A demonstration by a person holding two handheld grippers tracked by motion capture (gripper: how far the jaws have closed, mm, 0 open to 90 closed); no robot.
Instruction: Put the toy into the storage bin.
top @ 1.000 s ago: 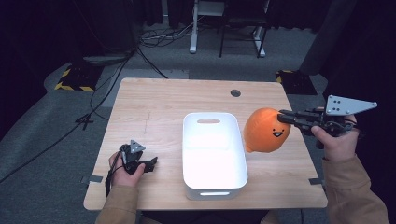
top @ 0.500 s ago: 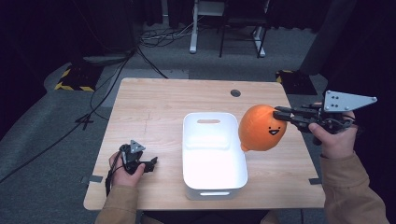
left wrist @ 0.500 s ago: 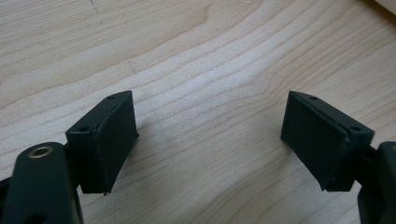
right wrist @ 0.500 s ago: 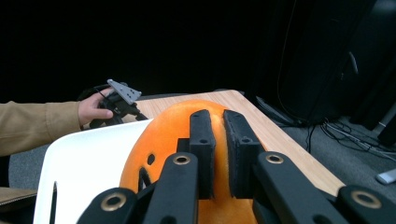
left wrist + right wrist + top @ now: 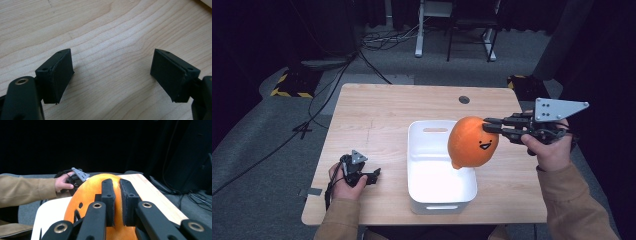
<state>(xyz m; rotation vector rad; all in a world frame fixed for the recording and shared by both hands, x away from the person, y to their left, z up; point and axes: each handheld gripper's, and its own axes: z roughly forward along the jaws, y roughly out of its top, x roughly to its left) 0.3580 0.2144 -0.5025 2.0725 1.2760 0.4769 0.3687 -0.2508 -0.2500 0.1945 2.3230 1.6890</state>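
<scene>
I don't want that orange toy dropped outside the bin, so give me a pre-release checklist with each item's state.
1. Right gripper pinches the orange plush toy: ok.
2. Toy is off the table and over the white bin: ok; it hangs above the bin's right side.
3. Bin interior free: ok.
4. Left gripper clear of the bin: ok, resting on the table, fingers apart.
5. Firmness of the grip: cannot tell.
</scene>
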